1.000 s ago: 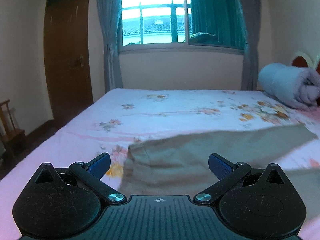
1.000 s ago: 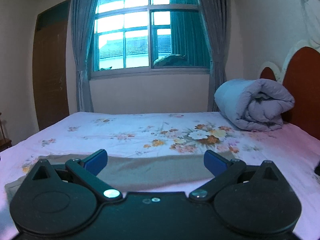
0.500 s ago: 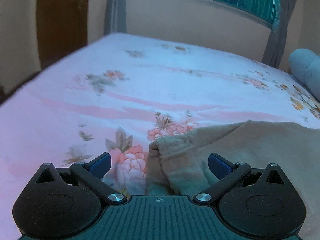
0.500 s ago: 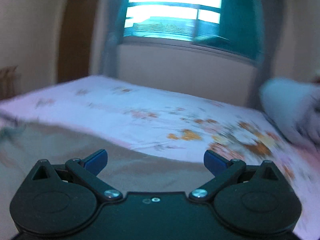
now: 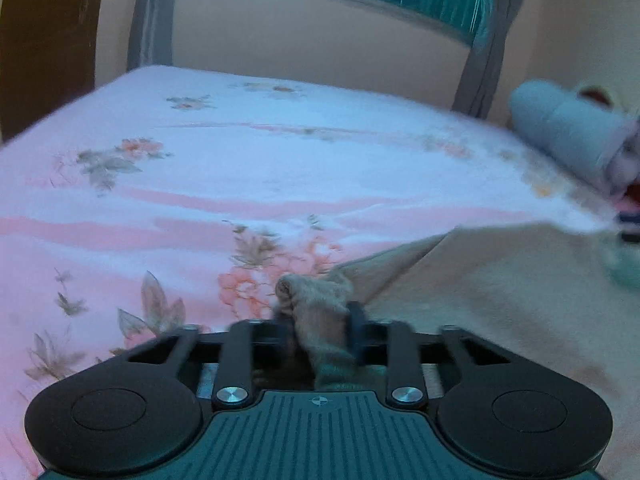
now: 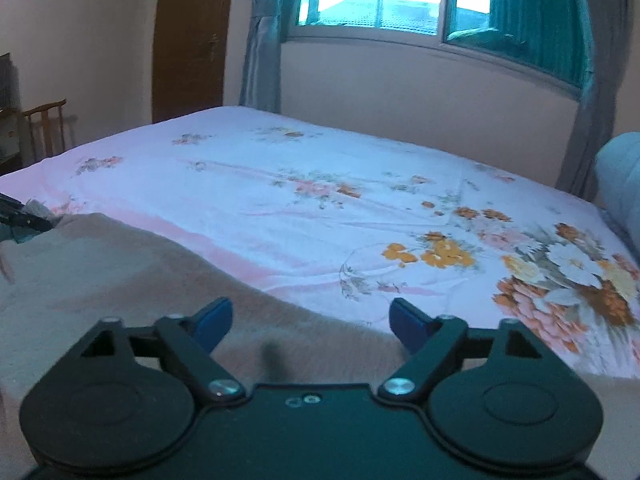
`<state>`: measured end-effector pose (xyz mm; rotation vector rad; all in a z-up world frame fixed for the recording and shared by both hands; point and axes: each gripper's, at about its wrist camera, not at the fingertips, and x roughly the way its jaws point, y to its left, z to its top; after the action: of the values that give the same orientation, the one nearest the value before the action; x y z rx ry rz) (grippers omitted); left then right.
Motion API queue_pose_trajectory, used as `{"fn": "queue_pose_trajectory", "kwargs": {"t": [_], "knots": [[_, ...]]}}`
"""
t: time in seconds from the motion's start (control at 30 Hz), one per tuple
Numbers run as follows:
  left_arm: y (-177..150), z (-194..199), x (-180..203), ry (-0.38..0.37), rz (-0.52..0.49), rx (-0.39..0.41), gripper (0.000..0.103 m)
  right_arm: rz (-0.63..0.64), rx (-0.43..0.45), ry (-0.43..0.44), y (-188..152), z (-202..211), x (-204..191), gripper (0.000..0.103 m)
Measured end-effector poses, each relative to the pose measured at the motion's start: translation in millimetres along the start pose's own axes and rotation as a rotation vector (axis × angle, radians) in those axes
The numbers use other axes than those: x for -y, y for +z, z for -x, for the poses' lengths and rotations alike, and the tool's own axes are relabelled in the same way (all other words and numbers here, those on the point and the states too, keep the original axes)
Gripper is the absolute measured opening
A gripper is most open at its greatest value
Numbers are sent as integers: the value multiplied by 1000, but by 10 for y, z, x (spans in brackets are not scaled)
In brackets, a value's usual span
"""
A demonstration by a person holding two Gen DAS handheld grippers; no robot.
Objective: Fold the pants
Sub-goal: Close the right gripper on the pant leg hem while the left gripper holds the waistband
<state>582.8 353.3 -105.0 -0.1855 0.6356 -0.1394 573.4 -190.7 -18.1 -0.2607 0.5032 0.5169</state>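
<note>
Beige pants [image 5: 500, 288] lie spread on the pink floral bed sheet [image 5: 240, 168]. My left gripper [image 5: 320, 324] is shut on a bunched corner of the pants at their left end. In the right wrist view the pants [image 6: 120, 280] stretch across the lower left. My right gripper [image 6: 308, 320] is open, its blue fingertips [image 6: 212, 320] just above the far edge of the cloth, not holding it. The left gripper shows as a dark shape at that view's left edge [image 6: 20, 216].
A rolled grey-blue quilt [image 5: 568, 132] lies at the bed's right end by the headboard. A window with curtains [image 6: 380, 0] is behind the bed. A brown door [image 6: 192, 32] and a wooden chair [image 6: 44, 128] stand to the left.
My left gripper came down onto the pants' left corner and shut on it. My right gripper lowered towards the pants' far edge and swung left, still open.
</note>
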Motion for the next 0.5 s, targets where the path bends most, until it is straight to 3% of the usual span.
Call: {"fn": "queue_pose_trajectory", "kwargs": {"t": [0.17, 0.27, 0.47, 0.5], "knots": [[47, 404, -44, -81, 73, 130, 17, 59, -50, 73, 38, -243, 116, 72], [125, 627, 16, -113, 60, 176, 17, 143, -96, 114, 83, -392, 124, 66], [189, 653, 17, -96, 39, 135, 17, 274, -269, 167, 94, -796, 136, 58], [191, 627, 8, -92, 39, 126, 17, 274, -281, 181, 96, -818, 144, 42]]}}
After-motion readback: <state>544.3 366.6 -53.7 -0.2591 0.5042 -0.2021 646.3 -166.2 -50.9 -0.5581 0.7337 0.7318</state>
